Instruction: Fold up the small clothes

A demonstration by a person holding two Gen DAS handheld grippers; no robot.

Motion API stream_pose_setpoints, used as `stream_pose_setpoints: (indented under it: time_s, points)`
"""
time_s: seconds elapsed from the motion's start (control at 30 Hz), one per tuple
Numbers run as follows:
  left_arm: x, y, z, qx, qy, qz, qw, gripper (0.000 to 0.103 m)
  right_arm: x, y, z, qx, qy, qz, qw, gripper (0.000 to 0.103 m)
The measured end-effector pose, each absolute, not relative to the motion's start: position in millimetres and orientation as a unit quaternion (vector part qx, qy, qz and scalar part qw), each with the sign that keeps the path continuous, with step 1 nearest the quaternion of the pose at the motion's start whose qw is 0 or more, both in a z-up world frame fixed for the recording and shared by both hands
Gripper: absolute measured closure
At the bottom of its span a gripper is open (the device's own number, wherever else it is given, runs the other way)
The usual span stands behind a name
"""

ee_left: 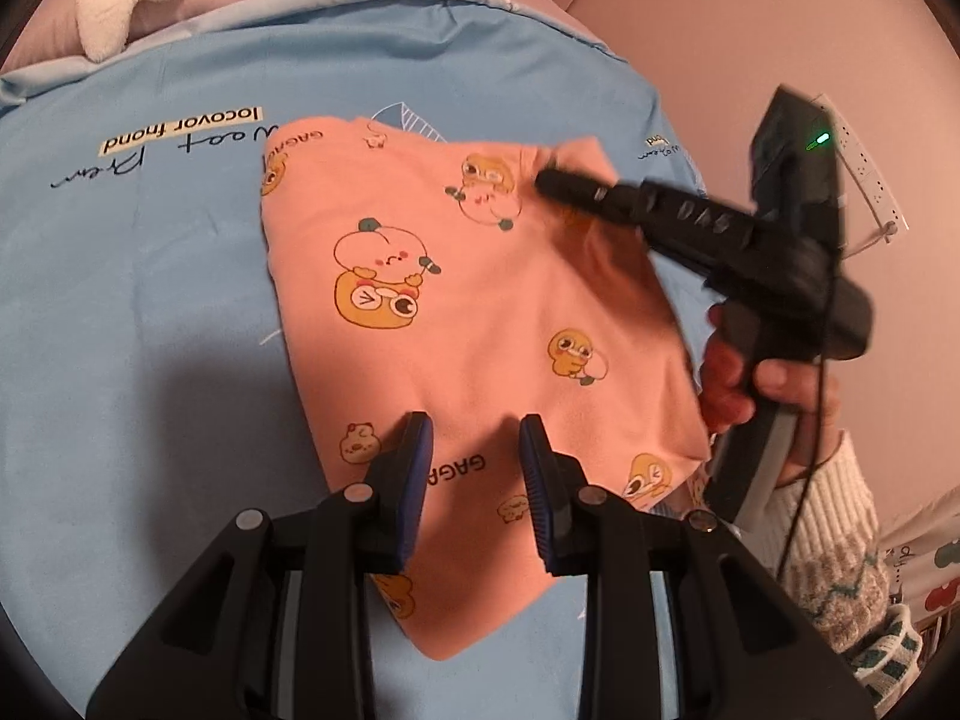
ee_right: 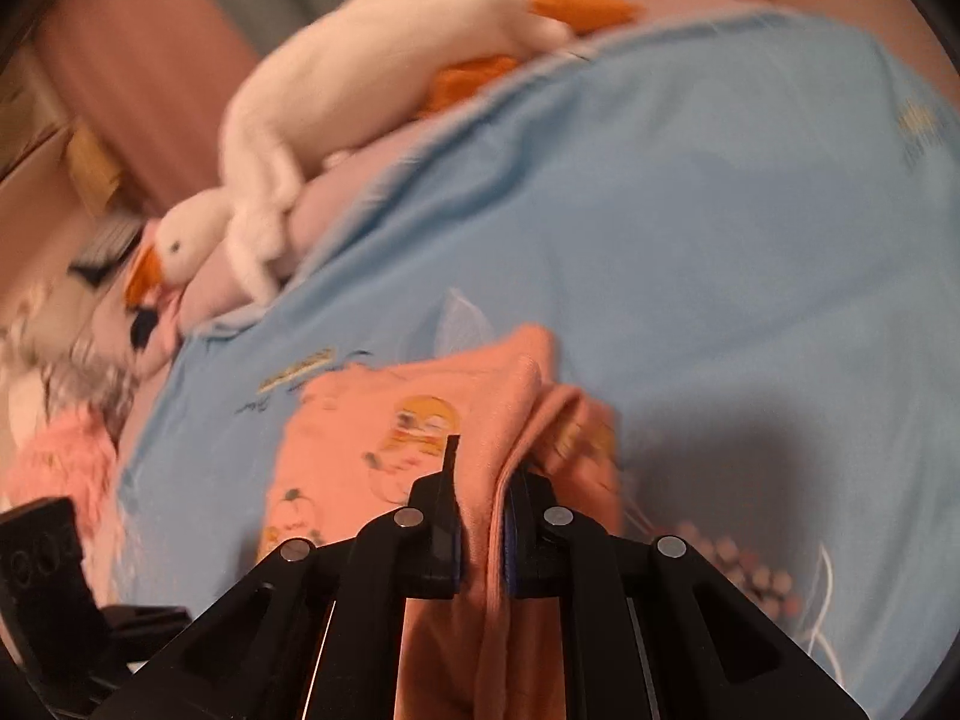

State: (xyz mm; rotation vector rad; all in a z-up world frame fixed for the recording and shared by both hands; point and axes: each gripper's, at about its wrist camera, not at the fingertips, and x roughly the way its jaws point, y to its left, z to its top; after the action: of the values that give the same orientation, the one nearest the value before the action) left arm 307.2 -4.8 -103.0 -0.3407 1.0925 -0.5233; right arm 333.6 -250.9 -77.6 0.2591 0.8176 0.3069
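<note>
Pinched between my right gripper's [ee_right: 483,516] pads, a fold of the peach cartoon-print garment [ee_left: 480,324] lifts off the blue bedsheet [ee_left: 150,330]; my left gripper [ee_left: 477,450] hovers part-spread, holding nothing. Soft, light, floppy cloth: best gripped at edges or corners.

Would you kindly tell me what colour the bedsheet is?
The bedsheet is light blue; left wrist view shows it best.
</note>
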Motion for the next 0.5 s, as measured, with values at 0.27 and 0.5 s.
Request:
stream_pose_setpoints:
  time_s: [0.27,0.5]
  points:
    - [311.9,-10.6,-106.3,-0.146,0.516,-0.237,0.810,0.074,354.8,-260.7,-98.0,0.106,0.428,0.106,0.891,0.088]
    - [301.9,-9.4,-94.8,-0.123,0.504,-0.233,0.823,0.074,304.7,-286.8,-53.3,0.128,0.356,0.076,0.923,0.064]
